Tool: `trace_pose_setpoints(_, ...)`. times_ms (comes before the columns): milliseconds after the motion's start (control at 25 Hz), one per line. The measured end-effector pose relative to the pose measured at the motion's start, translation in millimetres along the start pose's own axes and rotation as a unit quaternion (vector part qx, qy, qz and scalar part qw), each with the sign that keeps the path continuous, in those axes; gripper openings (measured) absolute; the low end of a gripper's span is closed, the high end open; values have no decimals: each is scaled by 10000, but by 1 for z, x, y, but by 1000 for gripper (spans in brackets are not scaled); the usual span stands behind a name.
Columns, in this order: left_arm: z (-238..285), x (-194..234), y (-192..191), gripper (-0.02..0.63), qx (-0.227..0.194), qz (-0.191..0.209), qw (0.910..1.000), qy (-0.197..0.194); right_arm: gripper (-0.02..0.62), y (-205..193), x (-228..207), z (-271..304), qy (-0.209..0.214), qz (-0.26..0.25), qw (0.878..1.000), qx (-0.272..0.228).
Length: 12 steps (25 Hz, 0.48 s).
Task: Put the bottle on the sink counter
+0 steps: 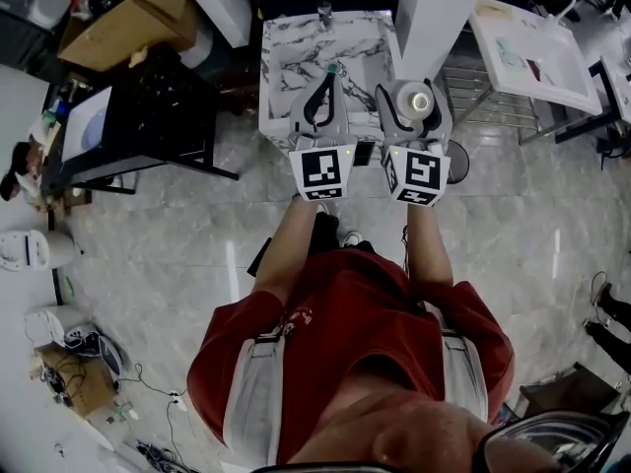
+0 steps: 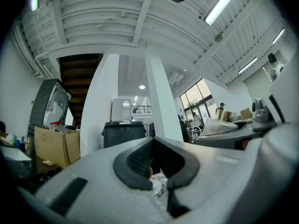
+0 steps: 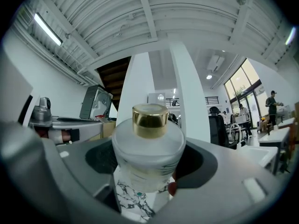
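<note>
A frosted white bottle with a gold cap (image 1: pixel 421 101) stands upright between the jaws of my right gripper (image 1: pixel 417 89), which is shut on its body. In the right gripper view the bottle (image 3: pixel 148 146) fills the middle, its cap on top, the jaws pressing on both sides. The marble sink counter (image 1: pixel 281 37) lies straight ahead, its near edge just under both grippers' tips, with a basin (image 1: pixel 330 67) and a faucet (image 1: pixel 324 12). My left gripper (image 1: pixel 329 75) is beside the right one, its tips together and nothing in it. Marble (image 2: pixel 160 183) shows below the left gripper's jaws.
A white pillar (image 1: pixel 434 8) rises right of the counter, with a wire rack (image 1: pixel 488 92) beyond it. A black table (image 1: pixel 148 116) and cardboard boxes (image 1: pixel 138 13) stand on the left. A white table (image 1: pixel 532 52) is at the far right. A person (image 1: pixel 20 170) is at the left edge.
</note>
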<state>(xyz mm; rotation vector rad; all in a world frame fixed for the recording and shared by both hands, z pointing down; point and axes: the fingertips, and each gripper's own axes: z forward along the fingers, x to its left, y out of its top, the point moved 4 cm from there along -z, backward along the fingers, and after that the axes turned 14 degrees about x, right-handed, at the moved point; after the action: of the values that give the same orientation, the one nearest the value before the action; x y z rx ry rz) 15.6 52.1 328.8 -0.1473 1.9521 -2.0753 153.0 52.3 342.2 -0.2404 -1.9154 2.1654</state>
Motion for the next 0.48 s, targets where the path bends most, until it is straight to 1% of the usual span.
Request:
trace_pose_setpoints(240,11,-2,-4,-6,0,21,10000,-62,341,-3,-4,9,-17,18,10000,13)
trace_pose_setpoints(480,29,9,-5,-6,-72,-42,9998,-169,341,2,3,26,-26,-65,10000,-45)
